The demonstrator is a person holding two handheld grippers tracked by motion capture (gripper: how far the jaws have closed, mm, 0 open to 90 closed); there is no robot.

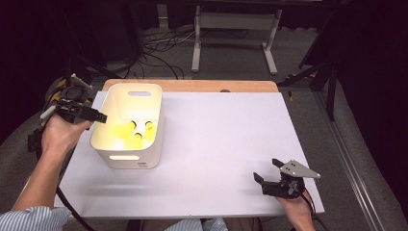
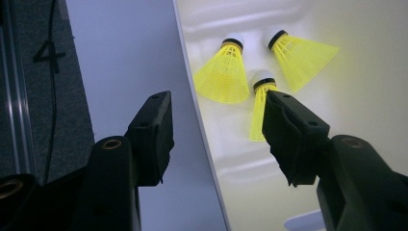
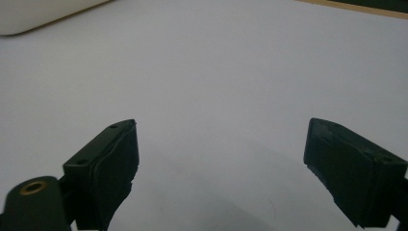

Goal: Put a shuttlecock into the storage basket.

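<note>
High view: left tongs [image 1: 98, 116] hang over the left rim of the white bin [image 1: 156, 120], tips pointing inward, jaws apart and empty. Three yellow shuttlecocks [image 1: 136, 135] lie on the bin floor, below and just ahead of those tips. My guess is the hand is parked at the rim to line up a drop into the bin. Right tongs [image 1: 267, 171] rest low near the front right corner of the table [image 1: 231, 144], jaws spread, holding nothing, well apart from the bin; they look idle and out of the way. Bare table between the two tongs, plenty of room to swing.

Left gripper view: jaws straddle the bin wall [image 2: 192, 120], one jaw outside over the table, the other inside. Shuttlecocks are clustered just past the inside jaw: one [image 2: 226, 72] fanned toward the wall, one [image 2: 300, 55] further off, and the third [image 2: 258, 110] partly hidden behind the jaw tip. No pad touches any of them. The wall is the tight edge here; the outside jaw must clear it before descending.

Right gripper view: jaws wide, nothing between the pads [image 3: 120, 163]. Flat white table ahead and a corner of the bin [image 3: 38, 14] far off past the left jaw. No obstructions.
</note>
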